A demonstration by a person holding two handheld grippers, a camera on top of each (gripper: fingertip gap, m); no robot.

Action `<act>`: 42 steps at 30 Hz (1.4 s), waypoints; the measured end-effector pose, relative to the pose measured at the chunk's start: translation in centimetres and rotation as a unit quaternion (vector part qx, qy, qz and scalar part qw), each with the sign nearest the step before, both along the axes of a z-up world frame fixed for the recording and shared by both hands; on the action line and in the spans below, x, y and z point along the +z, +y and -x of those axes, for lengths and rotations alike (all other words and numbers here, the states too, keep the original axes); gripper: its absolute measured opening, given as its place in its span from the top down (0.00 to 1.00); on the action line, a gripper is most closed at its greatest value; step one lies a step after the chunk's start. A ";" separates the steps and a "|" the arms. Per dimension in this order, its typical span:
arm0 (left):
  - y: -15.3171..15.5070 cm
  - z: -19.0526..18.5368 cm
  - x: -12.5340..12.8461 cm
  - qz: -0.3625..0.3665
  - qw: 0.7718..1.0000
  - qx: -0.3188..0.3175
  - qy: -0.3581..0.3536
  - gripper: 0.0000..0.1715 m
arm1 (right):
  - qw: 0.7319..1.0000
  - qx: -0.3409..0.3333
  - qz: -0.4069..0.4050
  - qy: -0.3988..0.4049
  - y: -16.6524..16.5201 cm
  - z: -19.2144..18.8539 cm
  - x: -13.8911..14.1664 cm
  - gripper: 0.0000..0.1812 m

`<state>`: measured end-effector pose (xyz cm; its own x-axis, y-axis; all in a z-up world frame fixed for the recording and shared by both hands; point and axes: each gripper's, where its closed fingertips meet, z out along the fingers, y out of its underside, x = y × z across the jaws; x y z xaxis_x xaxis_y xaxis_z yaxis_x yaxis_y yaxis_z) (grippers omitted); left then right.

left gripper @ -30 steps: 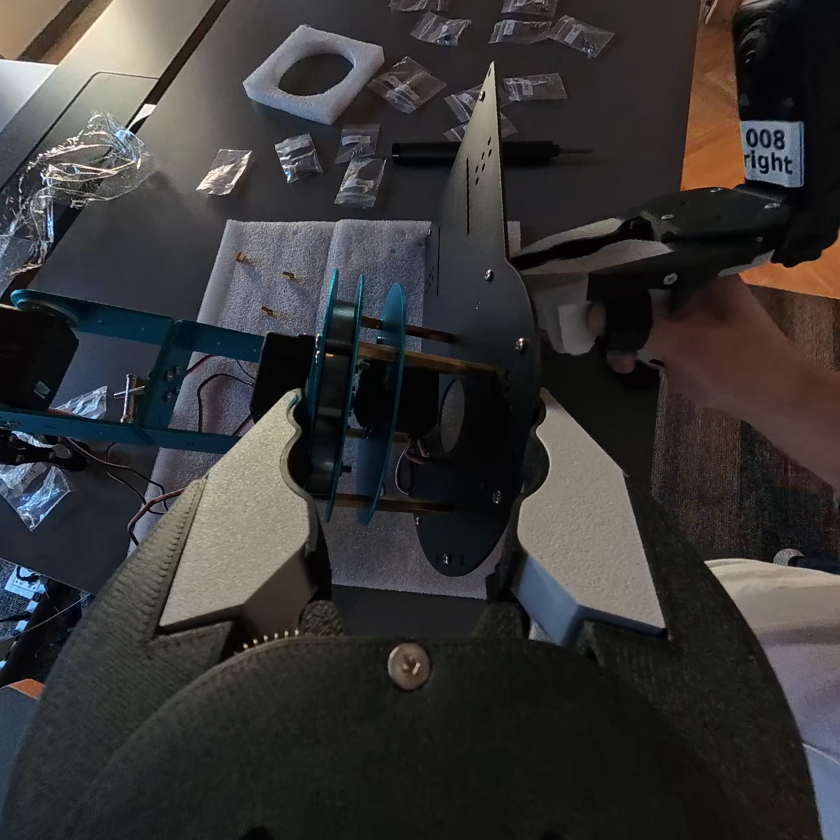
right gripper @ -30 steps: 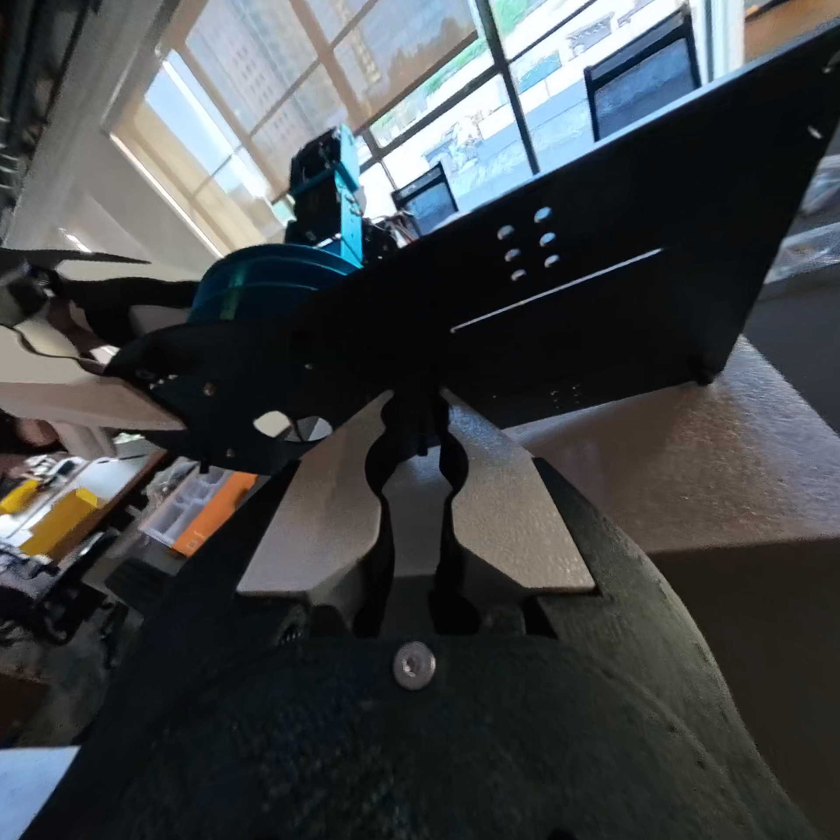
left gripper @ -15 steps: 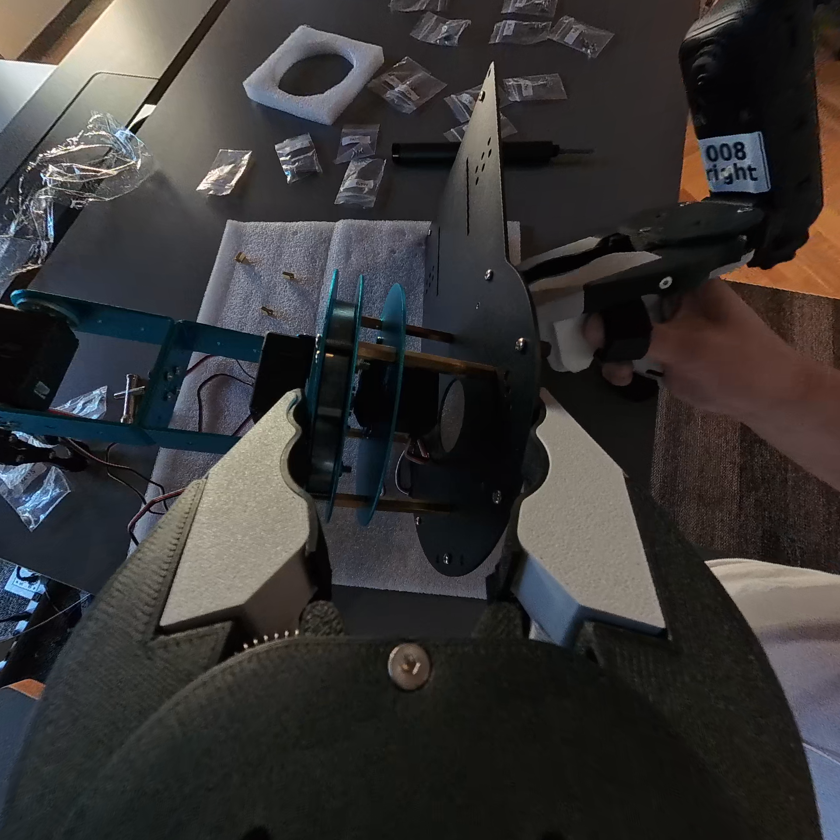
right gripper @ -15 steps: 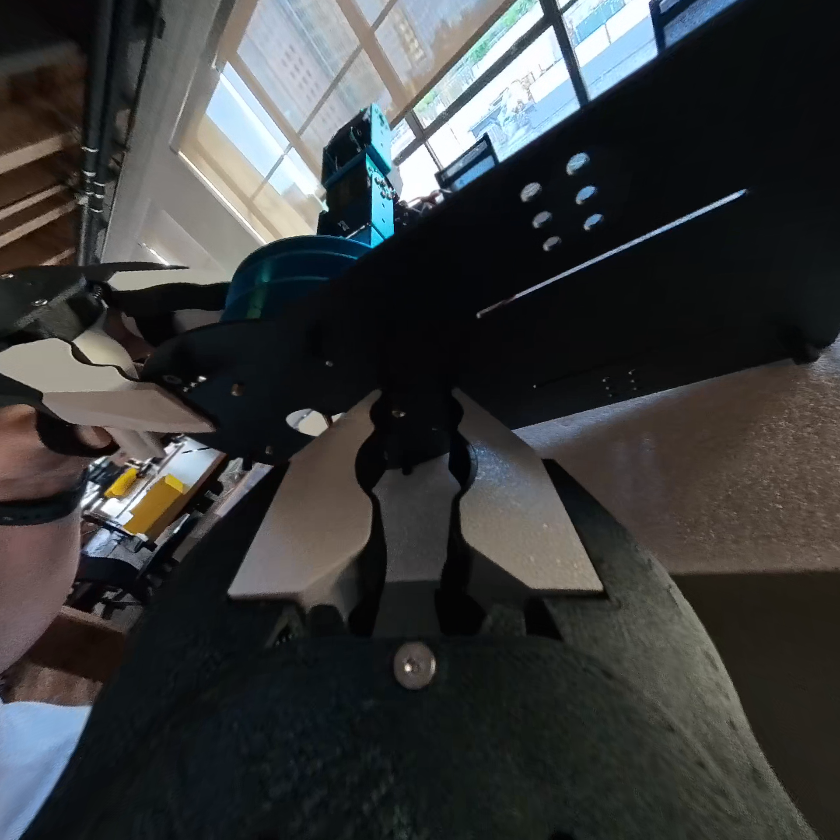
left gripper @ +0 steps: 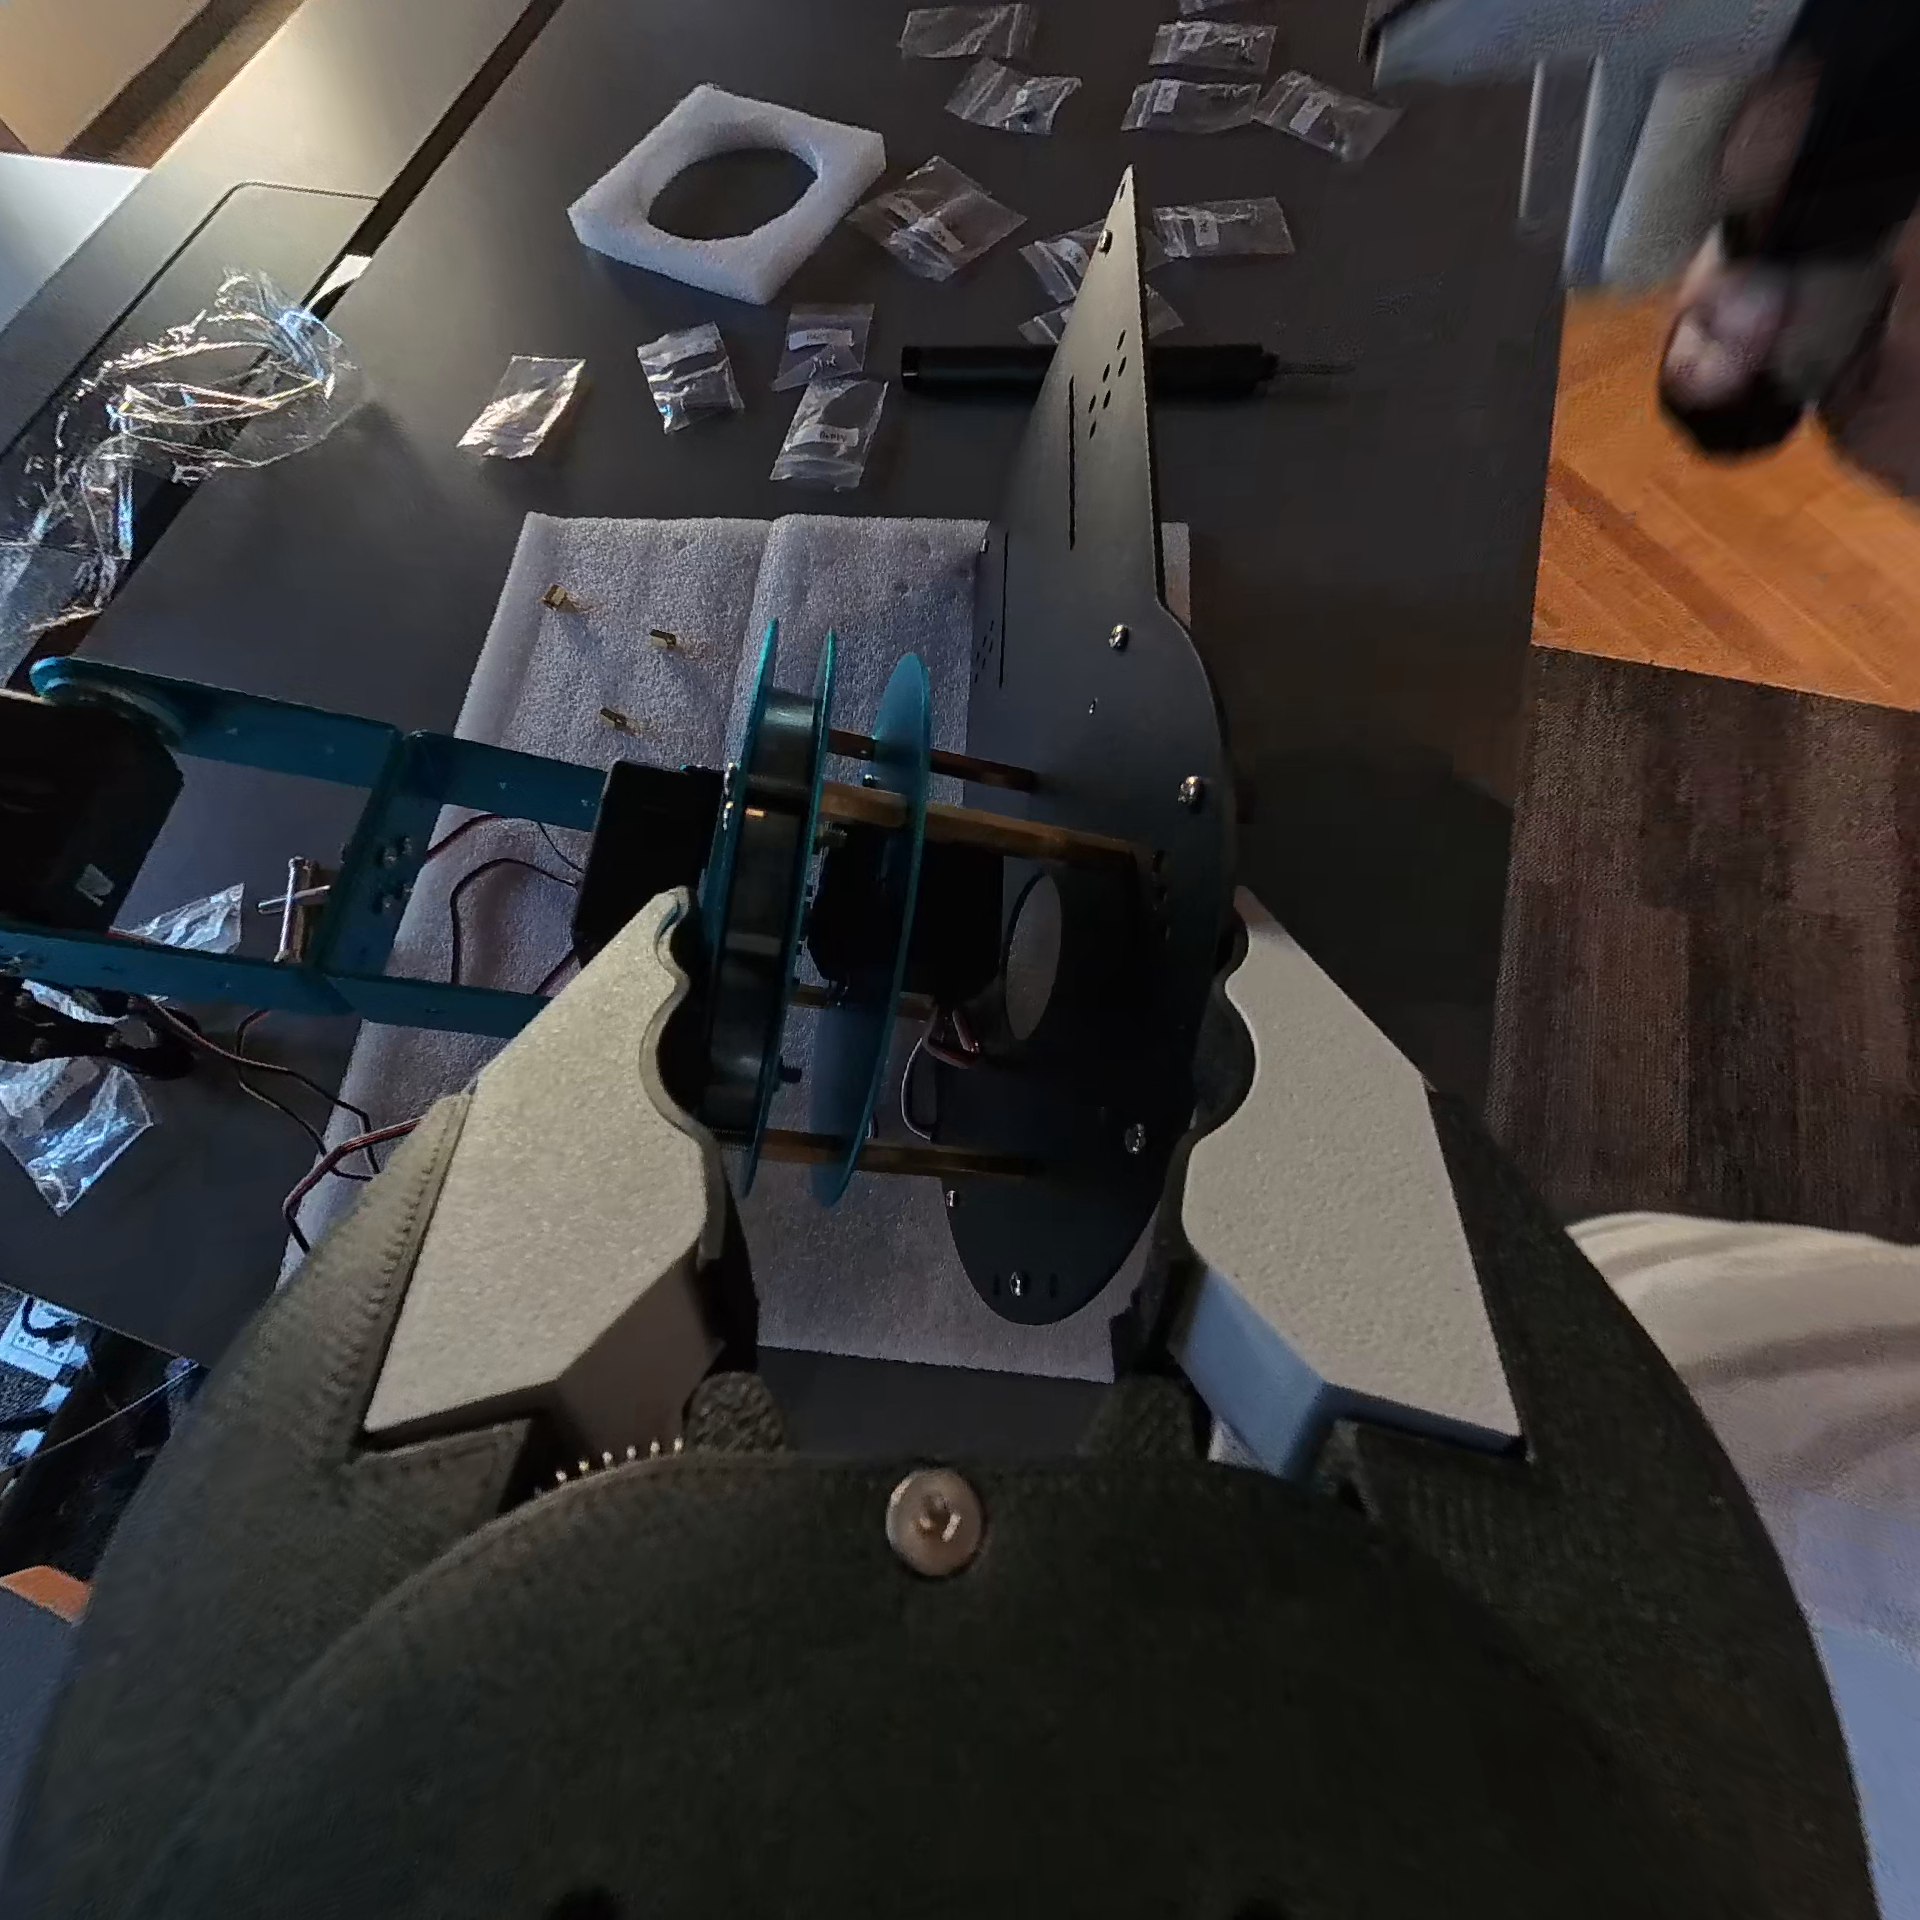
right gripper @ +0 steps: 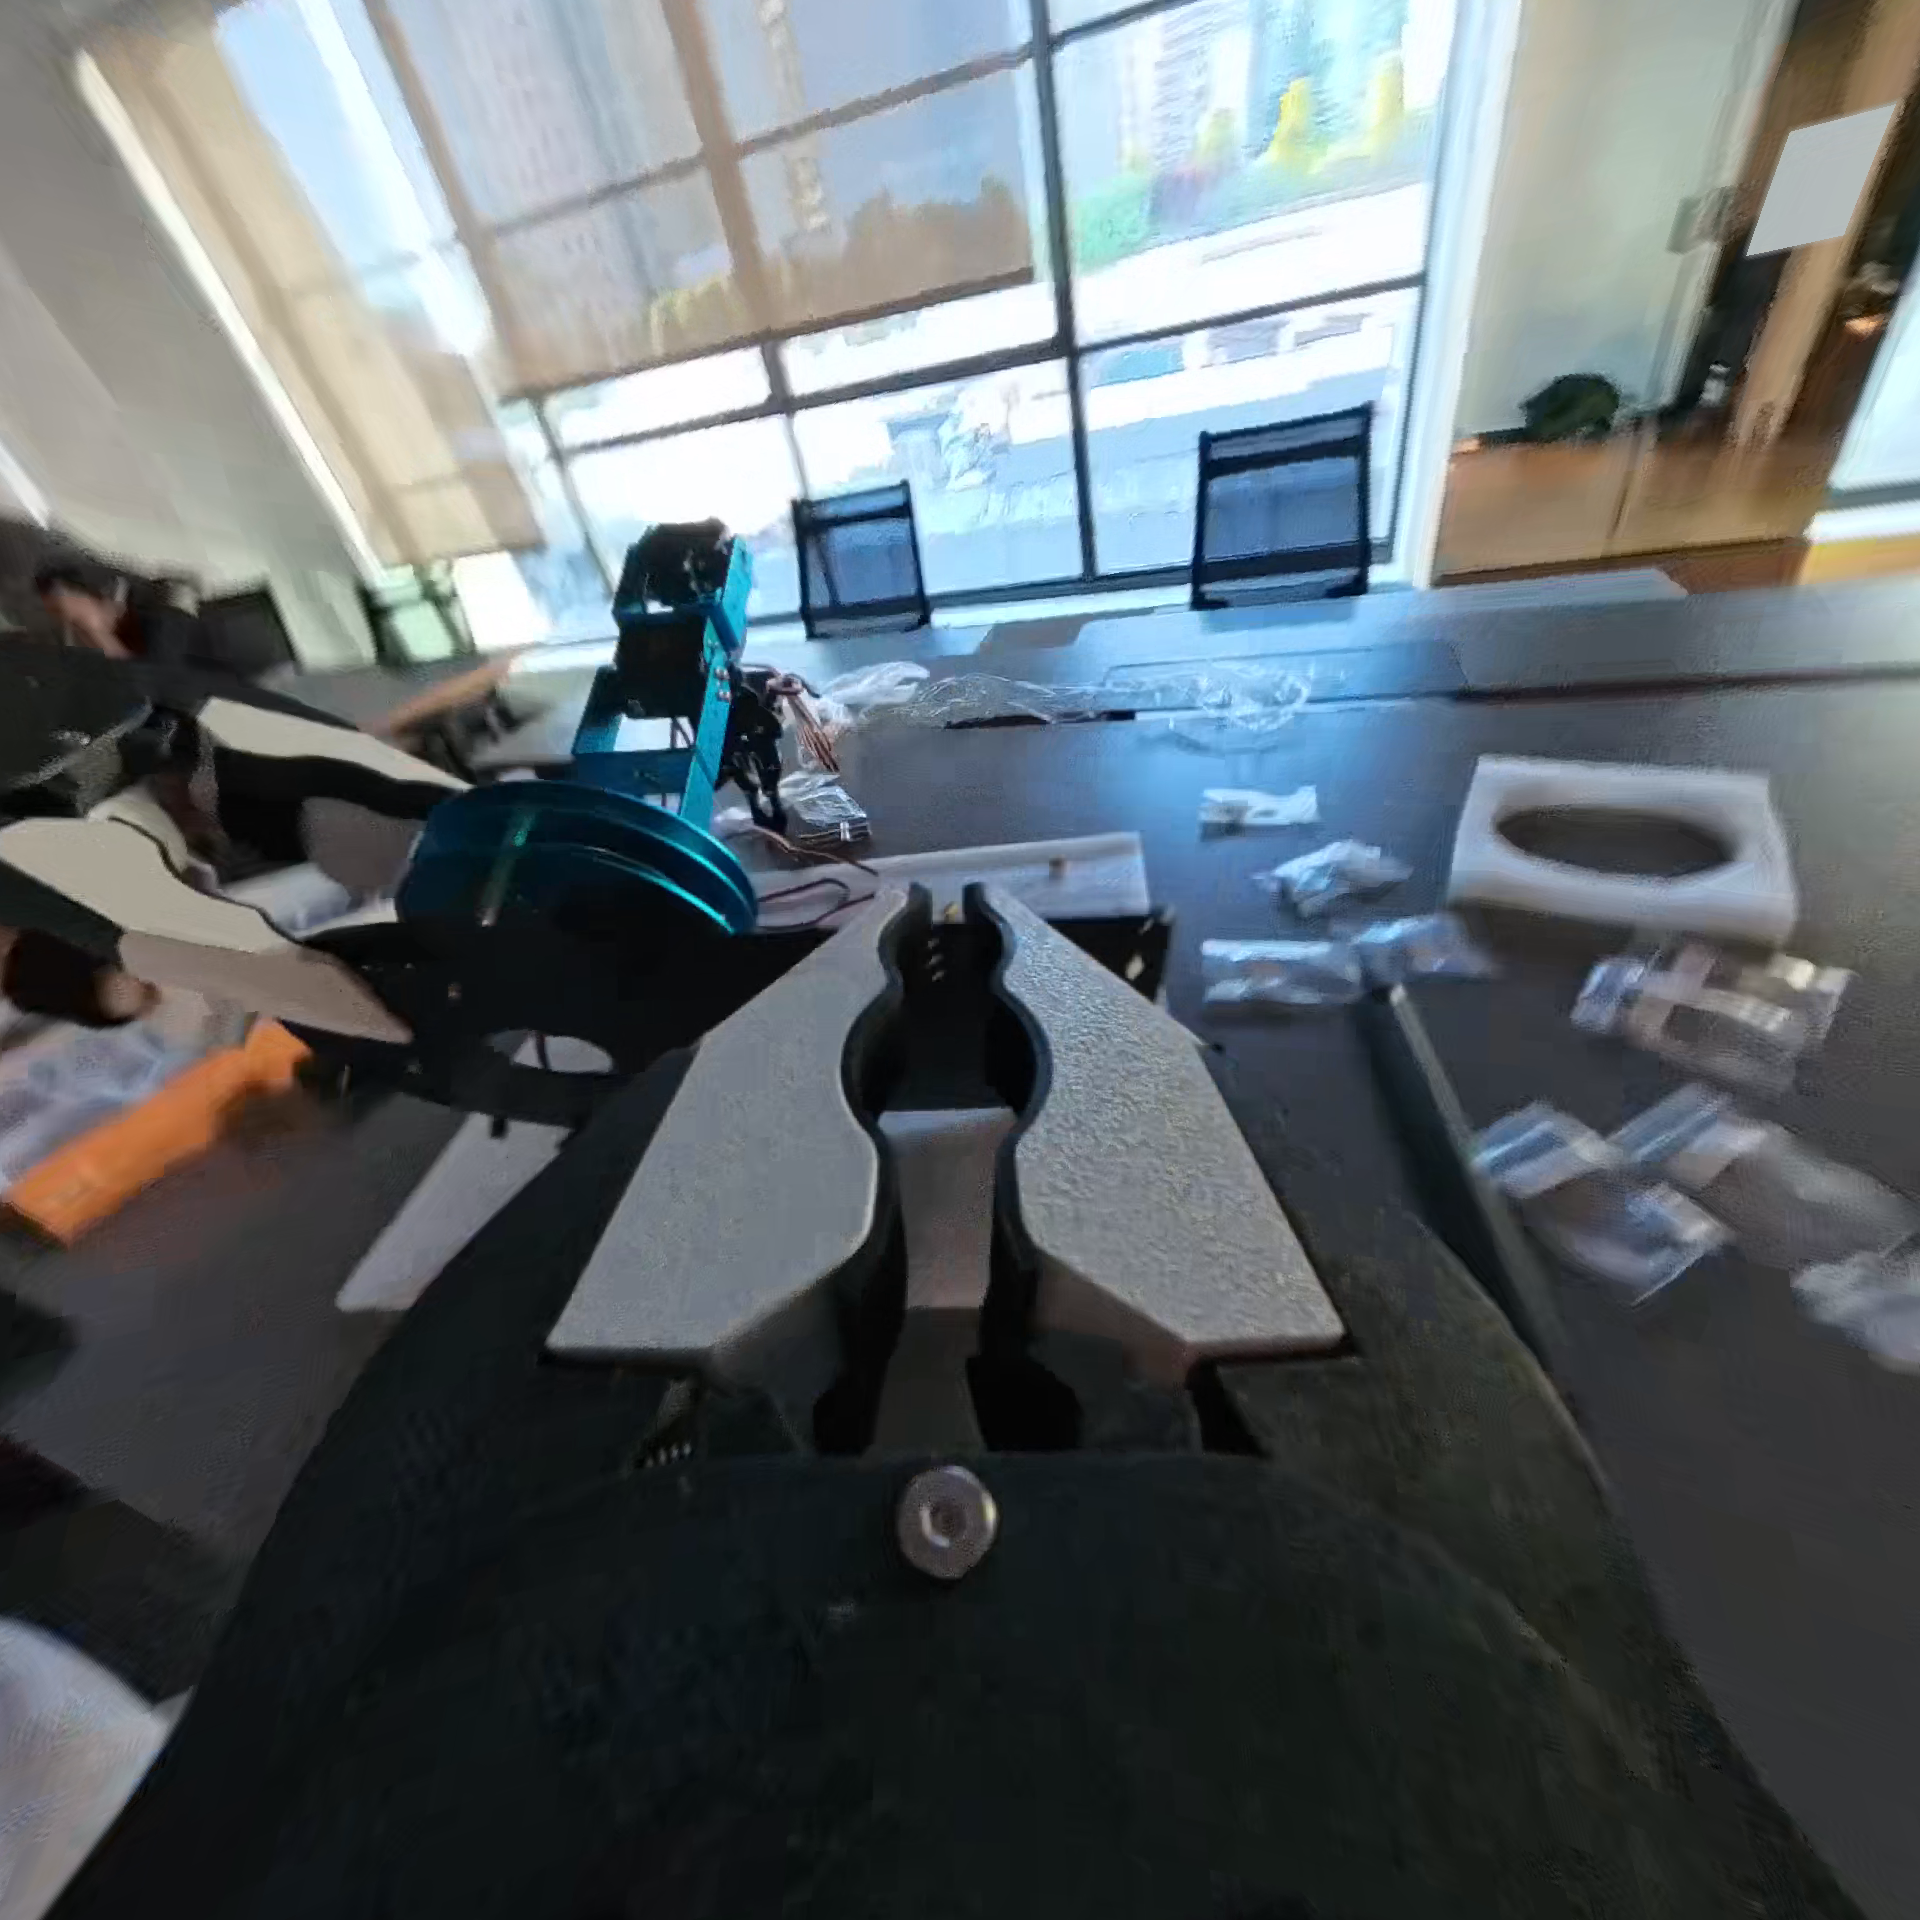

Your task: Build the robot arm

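My left gripper (left gripper: 956, 935) is shut on a robot-arm assembly lying on its side. One finger presses the teal discs (left gripper: 769, 883) and the other the black base plate (left gripper: 1091, 644). The teal arm (left gripper: 312, 790) sticks out to the left over a white foam sheet (left gripper: 644, 582). My right gripper (right gripper: 945, 899) is shut and empty, held above the dark table (right gripper: 1299, 748), apart from the plate (right gripper: 540, 977). It shows blurred at the top right of the left wrist view (left gripper: 1766, 260). The left gripper's fingers (right gripper: 260, 956) show at the left of the right wrist view.
Several small clear bags (left gripper: 831, 416), a white foam ring (left gripper: 727, 208) and a black screwdriver (left gripper: 966, 369) lie beyond the assembly. Brass standoffs (left gripper: 618, 717) sit on the foam sheet. Crumpled plastic (left gripper: 208, 384) lies at the left. The table edge and wood floor (left gripper: 1714, 540) are at the right. To the black screwdriver (left gripper: 966, 369): right tips about 20 cm, left tips about 30 cm. Seen from the right wrist view (right gripper: 1404, 1052) as well.
My right gripper has let go of the black plate's edge and pulled up and away to the right. My left gripper and the assembly have not moved.
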<state>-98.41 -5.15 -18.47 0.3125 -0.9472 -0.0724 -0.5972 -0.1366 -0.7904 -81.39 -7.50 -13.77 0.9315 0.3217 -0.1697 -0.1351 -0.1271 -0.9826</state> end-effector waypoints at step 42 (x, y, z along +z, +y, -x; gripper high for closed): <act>0.0 0.0 0.1 0.001 1.000 0.000 -0.012 0.45 | 0.821 0.462 0.135 -0.306 24.2 5.9 -12.0 0.97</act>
<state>-98.41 -5.11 -18.40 0.3149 -0.9471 -0.0624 -0.5785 -0.1395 -0.8036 -87.32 16.66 -25.77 0.2479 0.9671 0.0576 0.6499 -0.1219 -0.7502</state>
